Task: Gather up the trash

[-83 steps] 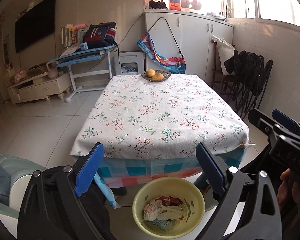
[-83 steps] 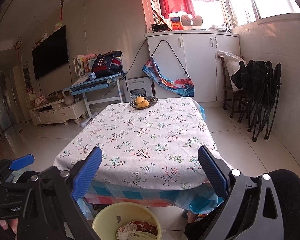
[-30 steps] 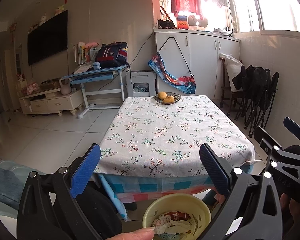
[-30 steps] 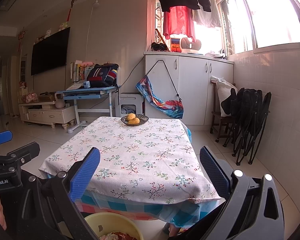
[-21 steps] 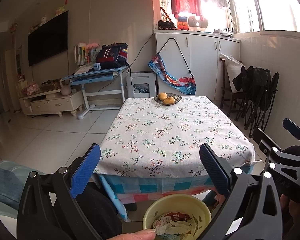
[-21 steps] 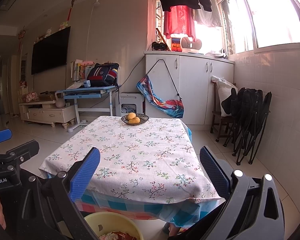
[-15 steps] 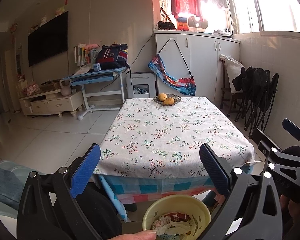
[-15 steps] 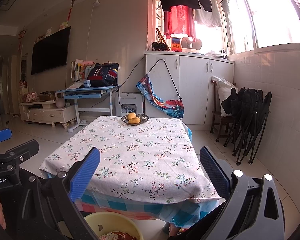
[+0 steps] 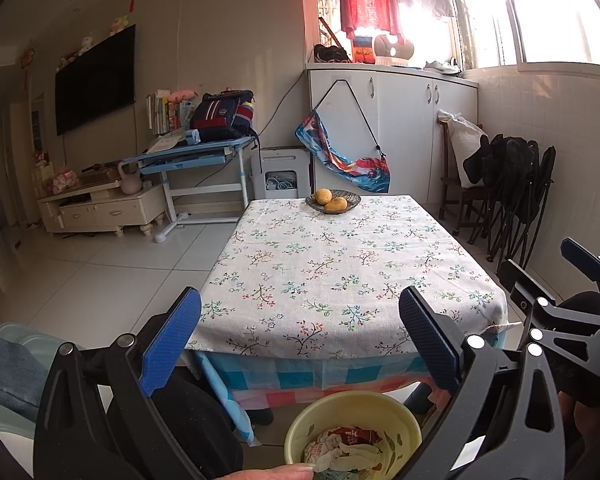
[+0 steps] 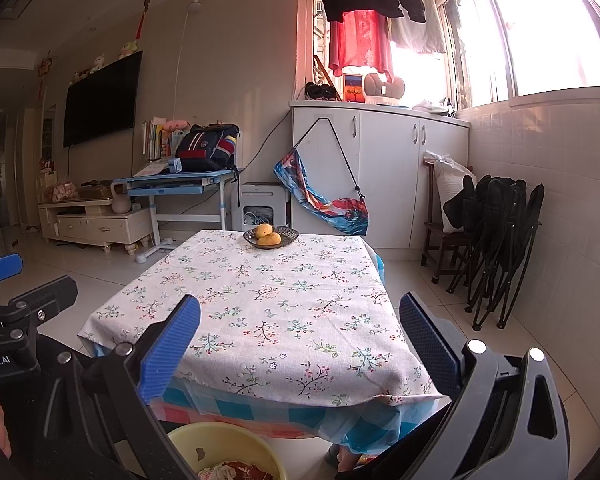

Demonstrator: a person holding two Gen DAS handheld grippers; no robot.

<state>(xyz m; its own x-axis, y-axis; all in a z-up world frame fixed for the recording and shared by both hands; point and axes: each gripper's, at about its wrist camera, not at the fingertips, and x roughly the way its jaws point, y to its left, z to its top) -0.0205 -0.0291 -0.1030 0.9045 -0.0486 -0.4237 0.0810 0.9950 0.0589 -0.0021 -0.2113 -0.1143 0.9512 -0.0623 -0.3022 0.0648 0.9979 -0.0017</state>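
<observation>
Left gripper [image 9: 300,336] is hanging with its blue fingers spread wide and empty before the floral table [image 9: 352,268]; I'm seeing the yellow bin [image 9: 300,432] of crumpled trash [image 9: 348,448] lying on the floor just below. Right gripper [image 10: 300,340] is likewise gaping, gripping nothing, the bin [image 10: 188,440] sitting low beneath it
</observation>
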